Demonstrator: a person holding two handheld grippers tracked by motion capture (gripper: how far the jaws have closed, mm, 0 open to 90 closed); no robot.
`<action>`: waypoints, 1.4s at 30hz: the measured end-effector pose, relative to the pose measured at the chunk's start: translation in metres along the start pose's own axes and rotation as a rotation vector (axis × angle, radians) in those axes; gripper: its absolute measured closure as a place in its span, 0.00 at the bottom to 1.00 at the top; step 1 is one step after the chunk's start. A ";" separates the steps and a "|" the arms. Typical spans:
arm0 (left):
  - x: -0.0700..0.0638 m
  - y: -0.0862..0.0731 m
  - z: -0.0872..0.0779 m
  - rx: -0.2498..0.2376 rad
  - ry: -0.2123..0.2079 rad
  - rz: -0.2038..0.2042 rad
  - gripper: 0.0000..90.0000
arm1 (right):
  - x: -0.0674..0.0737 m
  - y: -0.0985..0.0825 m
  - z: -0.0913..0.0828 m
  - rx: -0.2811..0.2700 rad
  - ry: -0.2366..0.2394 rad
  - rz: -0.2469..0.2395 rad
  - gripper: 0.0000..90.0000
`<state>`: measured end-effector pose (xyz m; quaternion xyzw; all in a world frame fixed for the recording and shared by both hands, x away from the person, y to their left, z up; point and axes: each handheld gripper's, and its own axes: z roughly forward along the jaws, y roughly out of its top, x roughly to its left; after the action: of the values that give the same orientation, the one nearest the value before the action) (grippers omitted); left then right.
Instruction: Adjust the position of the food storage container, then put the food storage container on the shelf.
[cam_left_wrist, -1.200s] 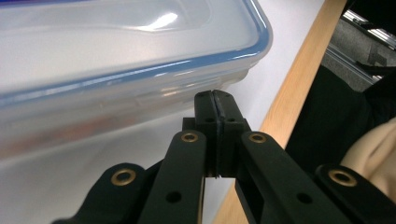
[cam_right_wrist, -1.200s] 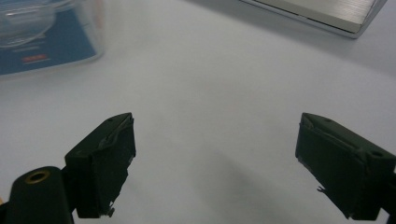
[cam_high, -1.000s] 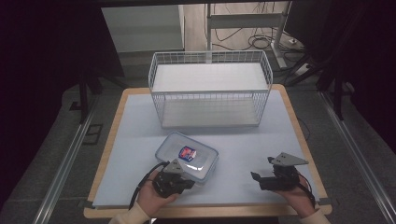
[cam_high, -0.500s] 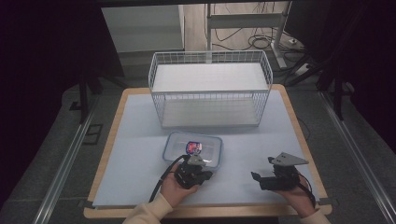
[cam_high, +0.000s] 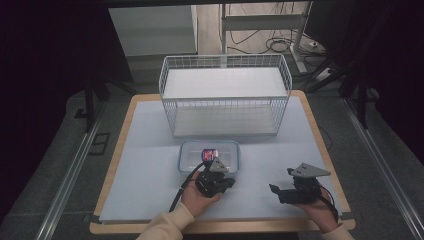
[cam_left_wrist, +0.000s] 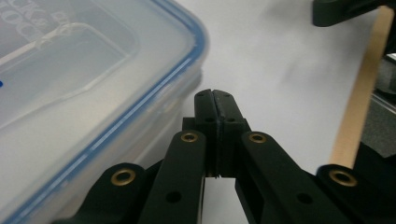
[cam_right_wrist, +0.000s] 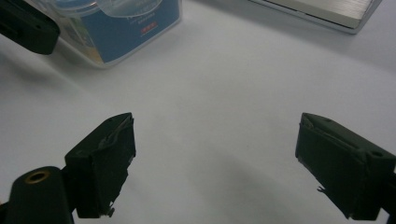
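Note:
A clear plastic container (cam_high: 192, 159) with a blue-rimmed lid (cam_left_wrist: 93, 84) lies on the white mat in front of the wire basket (cam_high: 225, 95). A blue and red label (cam_high: 209, 152) shows on it, and the right gripper view shows the container (cam_right_wrist: 130, 23) at its upper left. My left gripper (cam_high: 230, 183) sits just in front of the container's near right corner. It points right, and its jaws (cam_left_wrist: 215, 100) are shut on nothing beside the container wall. My right gripper (cam_high: 282, 180) rests near the front right of the table, open (cam_right_wrist: 215, 168) over bare mat.
The white wire basket stands at the back middle of the table, with its base (cam_right_wrist: 322, 11) in the right gripper view. The wooden table edge (cam_left_wrist: 359, 93) runs close on the right. White mat (cam_high: 150, 170) lies to the left of the container.
My left gripper has moved right along the container's front. The container has shifted right and turned from tilted to square with the basket. The right gripper has stayed in place.

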<state>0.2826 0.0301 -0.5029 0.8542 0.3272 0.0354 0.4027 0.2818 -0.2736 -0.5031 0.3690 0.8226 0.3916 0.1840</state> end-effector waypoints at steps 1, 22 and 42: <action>-0.004 -0.004 -0.008 -0.011 -0.017 0.010 1.00 | 0.000 0.000 0.000 -0.003 -0.003 -0.002 0.14; 0.056 -0.054 -0.126 -0.239 0.156 -0.249 0.52 | -0.002 -0.001 0.002 -0.013 0.003 -0.011 0.13; 0.108 -0.065 -0.137 -0.228 0.129 -0.458 0.08 | 0.001 0.001 0.003 -0.036 0.026 0.015 0.13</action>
<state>0.2883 0.2141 -0.4784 0.7030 0.5307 0.0343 0.4722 0.2835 -0.2711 -0.5042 0.3666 0.8151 0.4123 0.1768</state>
